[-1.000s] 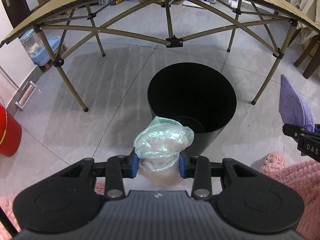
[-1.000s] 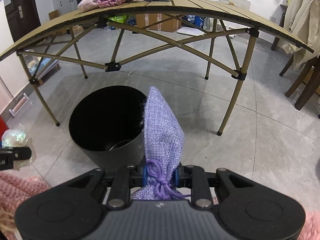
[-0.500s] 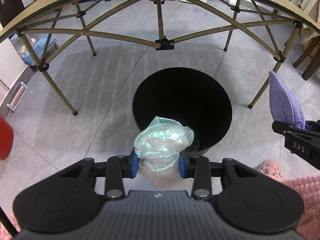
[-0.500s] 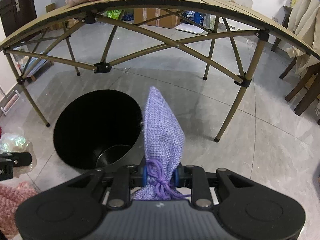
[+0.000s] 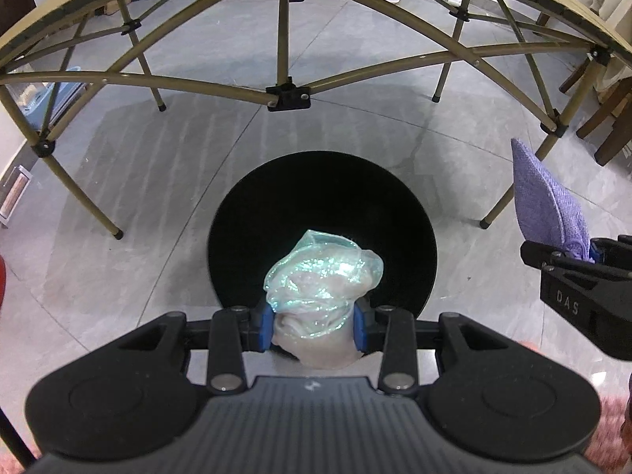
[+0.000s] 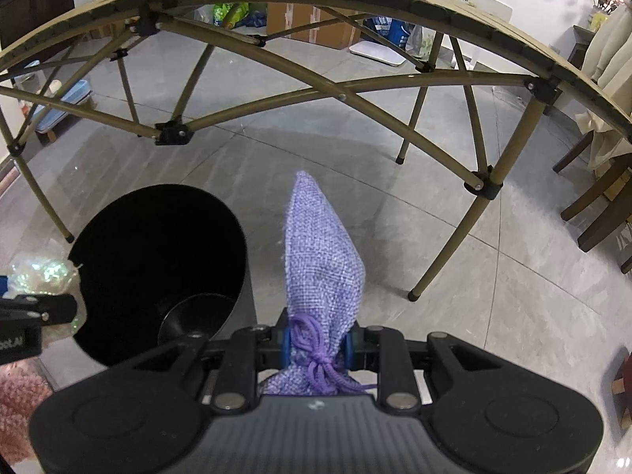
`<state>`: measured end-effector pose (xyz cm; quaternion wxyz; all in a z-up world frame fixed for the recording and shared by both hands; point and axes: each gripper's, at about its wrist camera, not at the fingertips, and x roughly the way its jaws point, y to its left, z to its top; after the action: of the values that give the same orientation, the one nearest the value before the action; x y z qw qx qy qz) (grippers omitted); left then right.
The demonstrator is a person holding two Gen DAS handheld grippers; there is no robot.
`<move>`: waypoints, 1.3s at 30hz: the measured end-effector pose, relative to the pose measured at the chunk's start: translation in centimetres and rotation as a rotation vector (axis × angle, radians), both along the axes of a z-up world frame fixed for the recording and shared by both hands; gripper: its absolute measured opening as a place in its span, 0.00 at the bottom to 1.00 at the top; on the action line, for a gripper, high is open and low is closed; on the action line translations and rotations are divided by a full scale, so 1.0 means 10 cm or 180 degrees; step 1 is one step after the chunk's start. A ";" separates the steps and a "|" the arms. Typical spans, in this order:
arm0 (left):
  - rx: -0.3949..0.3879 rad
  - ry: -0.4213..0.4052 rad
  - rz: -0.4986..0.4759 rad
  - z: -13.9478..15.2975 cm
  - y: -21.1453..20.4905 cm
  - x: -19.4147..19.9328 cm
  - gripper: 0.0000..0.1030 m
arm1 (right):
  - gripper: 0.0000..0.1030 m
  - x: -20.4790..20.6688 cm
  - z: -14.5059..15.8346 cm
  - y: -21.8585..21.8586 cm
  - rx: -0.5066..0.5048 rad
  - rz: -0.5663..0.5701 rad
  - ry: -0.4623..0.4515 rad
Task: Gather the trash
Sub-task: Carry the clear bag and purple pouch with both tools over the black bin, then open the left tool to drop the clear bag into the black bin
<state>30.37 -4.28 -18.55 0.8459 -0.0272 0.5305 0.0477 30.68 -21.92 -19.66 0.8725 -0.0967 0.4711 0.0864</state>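
At the bottom centre of the left wrist view, the left gripper (image 5: 313, 326) is squeezing a crumpled, iridescent clear plastic wrapper (image 5: 322, 284) between its blue pads, jaws narrowly parted around it. Just beyond it, the round black trash bin (image 5: 276, 197) is filling the middle of the frame, its mouth gaping under the wrapper. In the right wrist view, the right gripper (image 6: 316, 345) is pinching a purple woven drawstring pouch (image 6: 322, 260) at its tied neck, jaws nearly closed, with the bin lower left. Farther up, the tan folding table's frame (image 5: 286, 94) is arching across.
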 end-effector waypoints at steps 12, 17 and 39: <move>-0.0209 0.0243 0.0344 -0.32 -0.03 0.48 0.36 | 0.22 0.34 -0.05 -0.18 0.0079 -0.0171 -0.0036; -0.0211 0.0279 0.0390 -0.42 -0.07 0.57 0.36 | 0.22 0.37 -0.06 -0.17 0.0038 -0.0173 -0.0078; 0.0146 0.0165 0.0486 -0.40 0.15 0.55 0.96 | 0.22 0.36 -0.06 -0.10 0.0167 -0.0129 -0.0029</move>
<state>35.92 -2.77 -22.55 0.8262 -0.0471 0.5473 0.1249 34.23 -22.90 -20.25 0.8784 -0.0646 0.4666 0.0807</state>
